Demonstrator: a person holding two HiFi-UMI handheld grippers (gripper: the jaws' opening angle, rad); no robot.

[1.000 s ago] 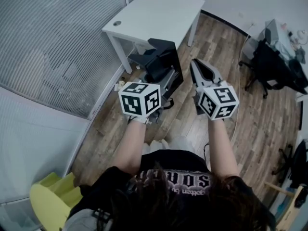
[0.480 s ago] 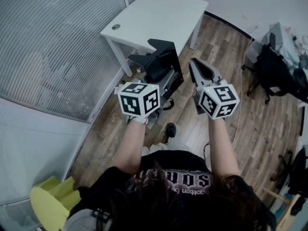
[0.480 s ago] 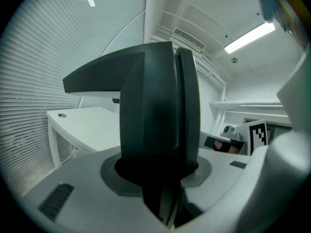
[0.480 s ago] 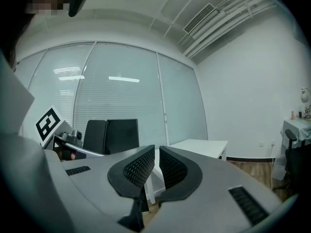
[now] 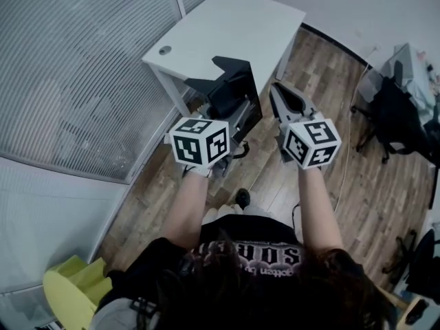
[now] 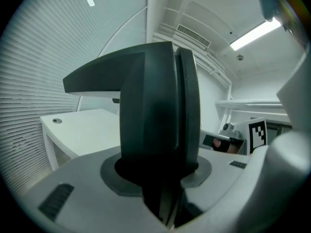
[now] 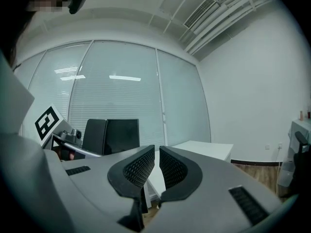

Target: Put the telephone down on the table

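Two grippers are hanging in front of the person, over the wooden floor (image 5: pixel 275 177) and short of the white counter (image 5: pixel 227 26). The left gripper (image 5: pixel 234 119) is clamping the black telephone (image 5: pixel 230 88), which is standing tall between its jaws and filling most of the left gripper view. The telephone is hanging in the air just near of the counter's near edge, not yet over the top. The right gripper (image 5: pixel 277 93) is sitting to the right of it, carrying nothing, its jaws drawn almost together.

Trouble, as I judge it, is lying mostly in the approach. The grip is sitting low on a tall, bulky body, so the telephone could be tipping or sliding in the jaws on the way. Coming in too low would be knocking it against the counter's edge. Letting go before it is fully over the top would be dropping it onto the floor.
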